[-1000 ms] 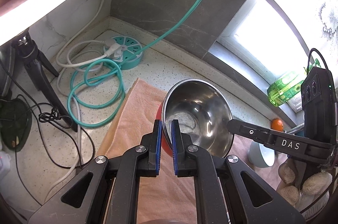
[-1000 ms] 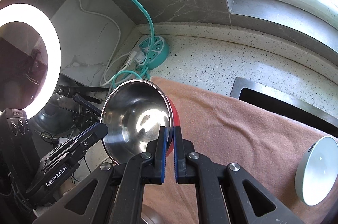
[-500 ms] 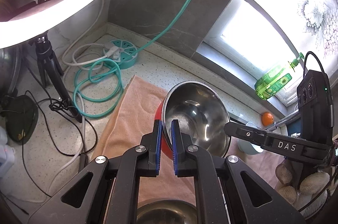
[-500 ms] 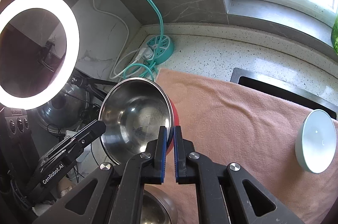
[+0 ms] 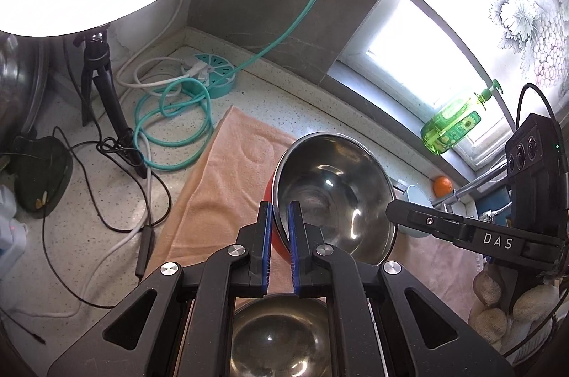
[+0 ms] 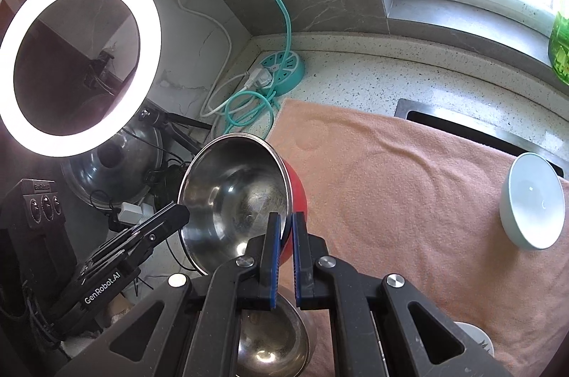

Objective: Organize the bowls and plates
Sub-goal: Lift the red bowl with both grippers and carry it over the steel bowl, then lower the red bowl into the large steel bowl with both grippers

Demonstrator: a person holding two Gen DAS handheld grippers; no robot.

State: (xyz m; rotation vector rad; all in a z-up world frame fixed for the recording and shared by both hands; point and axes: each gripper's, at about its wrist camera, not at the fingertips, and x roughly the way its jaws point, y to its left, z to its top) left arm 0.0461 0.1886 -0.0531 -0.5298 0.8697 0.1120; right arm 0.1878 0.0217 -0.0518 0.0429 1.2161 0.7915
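Bowl [image 5: 330, 195] (steel, red outside) now higher, pinched at opposite rims by left tongs [image 5: 281, 224] and right tongs [image 6: 284, 231]. Second steel bowl [image 5: 281, 338] newly visible below. Peach towel [image 6: 409, 178] covers speckled surface [image 5: 106, 206].

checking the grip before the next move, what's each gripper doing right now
Left gripper: shut on the red steel bowl's rim.
Right gripper: shut on the same bowl's opposite rim.
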